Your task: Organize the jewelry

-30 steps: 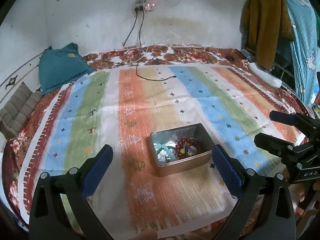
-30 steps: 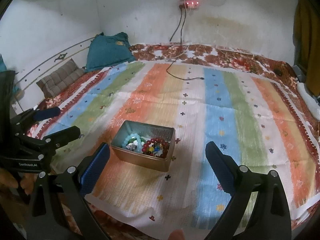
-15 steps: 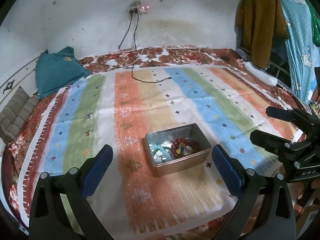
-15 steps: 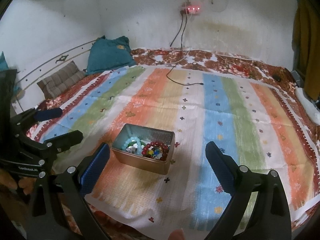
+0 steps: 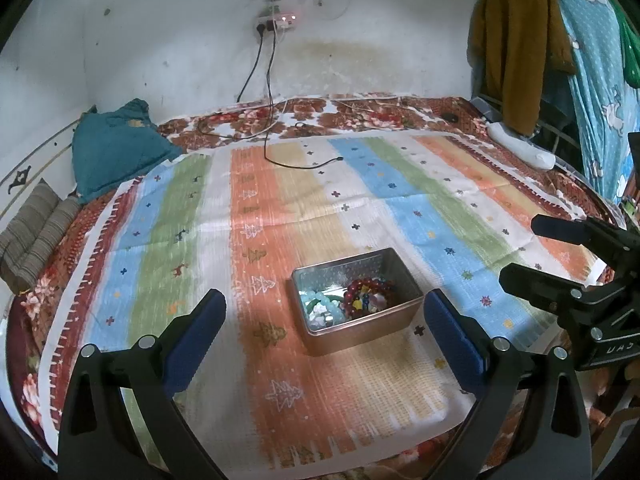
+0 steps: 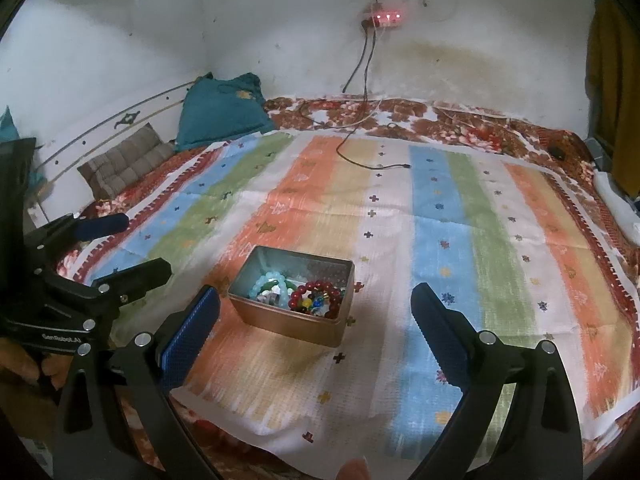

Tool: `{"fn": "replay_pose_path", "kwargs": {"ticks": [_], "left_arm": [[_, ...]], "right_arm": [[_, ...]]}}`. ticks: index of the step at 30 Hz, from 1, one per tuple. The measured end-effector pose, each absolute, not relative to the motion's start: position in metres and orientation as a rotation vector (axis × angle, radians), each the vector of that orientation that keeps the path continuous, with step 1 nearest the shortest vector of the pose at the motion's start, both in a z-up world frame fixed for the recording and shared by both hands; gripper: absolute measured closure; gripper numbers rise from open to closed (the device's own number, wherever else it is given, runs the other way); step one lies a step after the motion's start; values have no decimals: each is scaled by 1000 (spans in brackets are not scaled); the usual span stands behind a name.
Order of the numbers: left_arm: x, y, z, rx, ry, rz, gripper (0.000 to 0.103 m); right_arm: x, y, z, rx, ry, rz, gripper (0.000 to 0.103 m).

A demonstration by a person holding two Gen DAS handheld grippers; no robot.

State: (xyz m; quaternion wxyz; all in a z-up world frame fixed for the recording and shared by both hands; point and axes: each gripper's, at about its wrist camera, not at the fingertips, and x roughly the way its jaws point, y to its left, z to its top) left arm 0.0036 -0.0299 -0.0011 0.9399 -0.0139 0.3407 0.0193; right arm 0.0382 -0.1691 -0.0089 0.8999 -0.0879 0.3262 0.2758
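A small metal tin point(image 5: 400, 322) point(image 6: 280, 322) sits on the striped cloth point(image 5: 280, 216) point(image 6: 400, 208) near its front edge. Inside lie a dark red bead bracelet point(image 5: 362, 294) point(image 6: 310, 294), a pale blue-green bead bracelet point(image 5: 320, 304) point(image 6: 272, 286) and small coloured pieces. My left gripper point(image 5: 324, 316) hangs open above the front of the cloth, the tin between its blue pads and beyond them. My right gripper point(image 6: 316, 312) is open too, just short of the tin. Each gripper shows in the other's view: the right gripper point(image 5: 536, 252) and the left gripper point(image 6: 136, 248).
A teal pillow point(image 5: 112, 148) and a striped cushion point(image 5: 36, 236) lie at the far left. A black cable point(image 5: 280, 160) runs from the wall socket point(image 5: 276, 22) onto the cloth. Clothes point(image 5: 516, 40) hang at the right, with a white object point(image 5: 520, 146) below.
Both views have shifted slightly: the tin has drifted a little left in the left wrist view and sits somewhat higher in the right wrist view. Both grippers stay open.
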Motion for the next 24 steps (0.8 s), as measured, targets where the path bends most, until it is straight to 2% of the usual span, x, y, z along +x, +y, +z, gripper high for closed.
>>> {"fn": "replay_pose_path", "kwargs": {"ticks": [24], "left_arm": [[1,-31,0,-10,689,45,6]], "right_arm": [[34,-169,-9,-186,656,565,6]]}}
